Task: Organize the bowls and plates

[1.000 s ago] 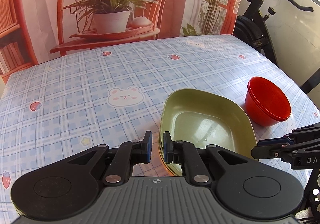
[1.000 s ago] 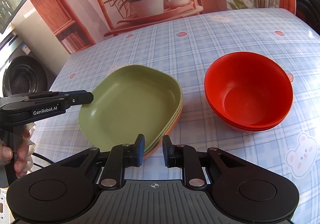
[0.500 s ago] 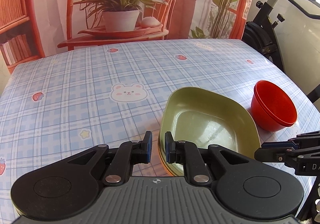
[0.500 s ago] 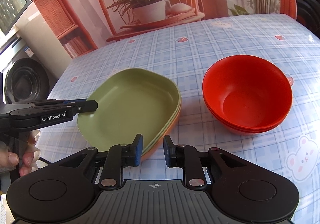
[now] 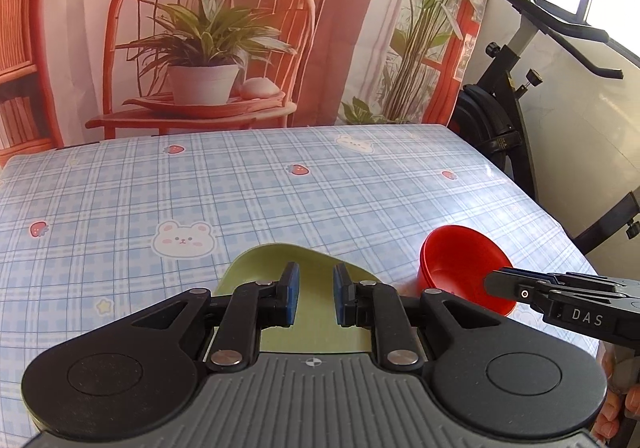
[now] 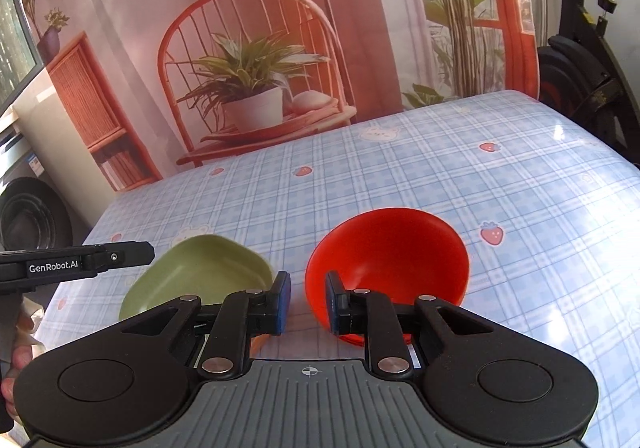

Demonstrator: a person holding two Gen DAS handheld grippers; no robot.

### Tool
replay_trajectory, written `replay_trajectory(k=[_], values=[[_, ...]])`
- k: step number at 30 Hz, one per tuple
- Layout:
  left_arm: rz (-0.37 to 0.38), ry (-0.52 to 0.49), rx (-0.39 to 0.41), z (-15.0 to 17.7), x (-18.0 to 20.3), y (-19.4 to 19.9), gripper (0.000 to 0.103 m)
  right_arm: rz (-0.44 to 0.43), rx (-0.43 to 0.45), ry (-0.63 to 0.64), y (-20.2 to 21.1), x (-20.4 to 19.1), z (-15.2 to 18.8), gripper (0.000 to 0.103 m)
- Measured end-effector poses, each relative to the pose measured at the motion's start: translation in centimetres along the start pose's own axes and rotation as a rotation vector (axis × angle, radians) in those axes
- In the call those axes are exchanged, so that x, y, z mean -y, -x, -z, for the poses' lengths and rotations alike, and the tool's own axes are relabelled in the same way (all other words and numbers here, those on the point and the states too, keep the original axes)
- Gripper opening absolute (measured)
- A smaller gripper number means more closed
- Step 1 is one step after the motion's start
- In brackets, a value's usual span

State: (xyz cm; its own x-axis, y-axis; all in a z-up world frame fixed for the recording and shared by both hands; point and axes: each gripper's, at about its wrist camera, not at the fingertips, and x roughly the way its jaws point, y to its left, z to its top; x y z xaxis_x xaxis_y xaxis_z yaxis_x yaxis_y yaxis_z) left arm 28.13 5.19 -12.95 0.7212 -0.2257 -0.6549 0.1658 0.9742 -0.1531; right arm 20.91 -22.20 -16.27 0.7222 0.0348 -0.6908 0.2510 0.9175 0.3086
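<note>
**Stacks made, both grippers clear of the dishes**

From where I stand, the sorting looks close to finished. The green plates (image 6: 200, 272) sit in one pile at the near left of the checked tablecloth (image 5: 280, 199), with an orange edge peeping out beneath the top one in the right wrist view, so I judge there is more than one plate there. Just to their right the red bowls (image 6: 388, 260) are nested together; a second rim shows under the top bowl. The two piles stand near each other but apart, and nothing else to be tidied shows on the cloth.

The left gripper (image 5: 314, 298) hangs over the near edge of the plates, its jaws a little apart and having just been opening, with nothing pinched between the blue pads; the plate lies below them, not in them. The right gripper (image 6: 306, 302) hovers between the two piles with its fingers narrowly parted and empty.

What is left, as I judge it, is little: perhaps straightening the piles or setting the tools aside. Whether more dishes wait off the table I cannot tell.
</note>
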Motion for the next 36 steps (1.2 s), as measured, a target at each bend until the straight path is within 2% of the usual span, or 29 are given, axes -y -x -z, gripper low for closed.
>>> replay_trajectory(k=[2, 3, 5, 10, 17, 23, 27, 34, 36], values=[[0.035, -0.011, -0.018, -0.2, 1.4, -0.9, 0.023, 0.035, 0.020, 0.001, 0.3, 1.1, -0.1, 0.019], [0.054, -0.015, -0.025, -0.3, 2.0, -1.5, 0.031, 0.059, 0.036, -0.008, 0.4, 1.9, -0.1, 0.019], [0.073, -0.030, -0.029, -0.6, 3.2, -2.5, 0.039, 0.078, 0.053, -0.035, 0.5, 3.1, -0.1, 0.019], [0.099, -0.097, -0.064, -1.2, 6.2, -5.5, 0.039, 0.116, 0.089, -0.122, 0.1, 6.1, 0.7, 0.019], [0.081, -0.138, -0.130, -1.6, 8.0, -10.2, 0.039, 0.094, 0.076, -0.188, -0.8, 8.4, 1.6, 0.022], [0.062, -0.226, -0.134, -0.5, 9.6, -11.0, 0.040, 0.031, 0.052, -0.255, -1.5, 9.0, 2.4, 0.022], [0.063, -0.196, -0.148, -0.4, 9.2, -11.5, 0.040, 0.014, 0.045, -0.266, -1.8, 8.9, 2.5, 0.022], [0.057, -0.204, -0.143, -0.3, 9.1, -11.9, 0.040, 0.010, 0.041, -0.295, -2.1, 9.0, 2.7, 0.021], [0.050, -0.204, -0.134, -0.2, 9.1, -11.9, 0.036, 0.009, 0.040, -0.303, -2.1, 9.0, 2.7, 0.021]])
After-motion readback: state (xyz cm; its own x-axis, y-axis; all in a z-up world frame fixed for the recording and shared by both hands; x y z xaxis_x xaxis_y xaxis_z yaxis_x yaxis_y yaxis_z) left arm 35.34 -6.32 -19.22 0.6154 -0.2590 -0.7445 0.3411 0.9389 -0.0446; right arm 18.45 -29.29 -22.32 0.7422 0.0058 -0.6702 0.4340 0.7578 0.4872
